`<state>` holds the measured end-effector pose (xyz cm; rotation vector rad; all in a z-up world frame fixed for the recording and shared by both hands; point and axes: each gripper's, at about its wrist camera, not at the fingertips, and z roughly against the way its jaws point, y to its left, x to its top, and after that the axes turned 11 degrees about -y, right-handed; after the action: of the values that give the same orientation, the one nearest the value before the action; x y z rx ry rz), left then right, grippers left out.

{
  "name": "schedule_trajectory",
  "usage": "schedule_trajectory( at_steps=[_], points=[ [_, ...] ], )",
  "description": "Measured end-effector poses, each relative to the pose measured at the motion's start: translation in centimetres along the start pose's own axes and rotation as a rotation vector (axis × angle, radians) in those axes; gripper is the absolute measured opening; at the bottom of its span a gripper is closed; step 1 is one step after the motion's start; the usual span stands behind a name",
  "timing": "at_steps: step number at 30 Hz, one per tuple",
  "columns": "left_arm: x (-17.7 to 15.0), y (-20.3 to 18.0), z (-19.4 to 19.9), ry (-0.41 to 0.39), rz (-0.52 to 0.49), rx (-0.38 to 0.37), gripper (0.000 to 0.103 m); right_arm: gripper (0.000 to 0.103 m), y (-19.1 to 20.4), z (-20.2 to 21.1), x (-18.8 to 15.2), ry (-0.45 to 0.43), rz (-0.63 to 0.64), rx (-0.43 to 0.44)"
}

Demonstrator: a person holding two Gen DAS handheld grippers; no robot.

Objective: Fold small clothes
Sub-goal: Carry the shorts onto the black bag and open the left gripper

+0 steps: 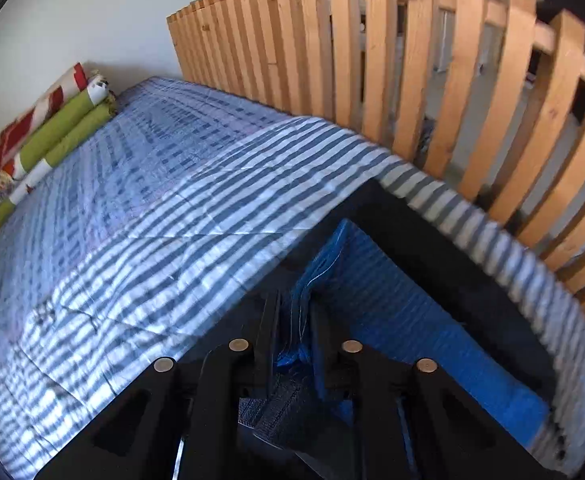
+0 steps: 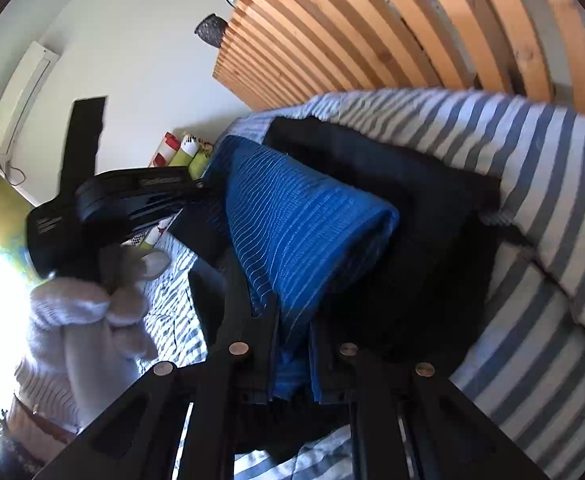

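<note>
A blue ribbed garment [image 1: 404, 312] with thin pale stripes lies on a black cloth [image 1: 432, 240] over a blue-and-white striped bed cover [image 1: 164, 216]. My left gripper [image 1: 295, 320] is shut on a bunched edge of the blue garment. In the right wrist view the same blue garment [image 2: 300, 220] hangs folded over, and my right gripper [image 2: 294, 340] is shut on its lower edge. The left gripper [image 2: 208, 186] shows there too, pinching the garment's far corner, held by a white-gloved hand [image 2: 88, 312]. The black cloth [image 2: 412, 240] lies behind the garment.
A wooden slat fence [image 1: 412, 60] runs along the far side of the bed. Rolled cloths in green, red and white [image 1: 40, 144] lie by the wall at the bed's head. A white wall unit [image 2: 20, 96] hangs on the wall.
</note>
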<state>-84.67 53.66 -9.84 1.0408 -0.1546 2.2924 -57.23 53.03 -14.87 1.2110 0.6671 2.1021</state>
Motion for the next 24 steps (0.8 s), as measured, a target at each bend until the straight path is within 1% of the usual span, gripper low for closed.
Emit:
schedule_trajectory(
  at_steps=[2,3,4,6,7,8,10,11,12,13,14,15,17,18,19,20,22,23,24],
  points=[
    [0.4,0.9,-0.4,-0.013,0.000,0.061,0.016,0.012,0.1,0.0,0.2,0.002,0.018,0.002],
    [0.9,2.2,0.0,-0.036,0.049,0.066,0.016,0.013,0.3,0.2,0.0,-0.004,0.030,-0.003],
    [1.2,3.3,0.6,-0.055,0.096,0.052,0.017,0.013,0.6,0.1,-0.2,-0.011,0.045,-0.011],
    [1.2,5.9,2.9,-0.124,0.207,0.038,0.016,0.014,0.7,0.0,-0.6,-0.019,0.061,-0.024],
    [0.9,6.5,3.7,-0.128,0.235,0.020,0.013,0.014,0.6,0.0,-0.6,-0.014,0.057,-0.022],
    [0.5,6.7,4.3,-0.120,0.239,-0.020,0.013,0.014,0.6,0.0,-0.5,-0.007,0.054,-0.020],
    [-1.1,6.1,5.5,-0.115,0.239,-0.132,0.013,0.018,0.5,0.5,-0.5,-0.010,0.042,-0.036],
    [-1.9,5.7,5.8,-0.099,0.241,-0.187,0.013,0.019,0.5,0.9,-0.4,-0.015,0.041,-0.048],
    [-3.0,4.8,5.6,-0.064,0.238,-0.237,0.013,0.019,0.3,1.0,-0.2,-0.026,0.041,-0.058],
    [-3.7,4.0,5.2,-0.038,0.225,-0.260,0.013,0.019,0.6,1.8,-0.2,-0.041,0.056,-0.072],
    [-4.4,3.4,4.4,-0.009,0.206,-0.265,0.014,0.019,1.1,2.9,-0.3,-0.069,0.098,-0.098],
    [-5.3,2.8,3.1,0.030,0.204,-0.234,0.014,0.020,1.6,3.8,-0.5,-0.105,0.142,-0.124],
    [-6.3,3.1,1.3,0.074,0.253,-0.212,0.014,0.020,2.7,6.2,-0.7,-0.186,0.208,-0.151],
    [-6.6,3.4,0.6,0.081,0.276,-0.200,0.014,0.022,3.3,6.8,-0.8,-0.212,0.224,-0.136],
    [-6.7,3.4,0.5,0.068,0.280,-0.190,0.014,0.022,4.1,6.7,-0.7,-0.209,0.248,-0.104],
    [-6.7,3.7,0.6,0.054,0.295,-0.168,0.014,0.022,5.1,5.6,-0.6,-0.151,0.276,-0.058],
    [-6.9,4.9,0.9,0.054,0.362,-0.168,0.014,0.022,6.5,2.4,-1.2,0.040,0.324,0.016],
    [-6.9,5.6,1.3,0.054,0.388,-0.166,0.014,0.021,6.6,0.7,-1.8,0.106,0.345,-0.017],
    [-6.8,6.5,2.2,0.048,0.397,-0.161,0.014,0.019,6.3,-0.2,-2.4,0.147,0.360,-0.070]
  ],
)
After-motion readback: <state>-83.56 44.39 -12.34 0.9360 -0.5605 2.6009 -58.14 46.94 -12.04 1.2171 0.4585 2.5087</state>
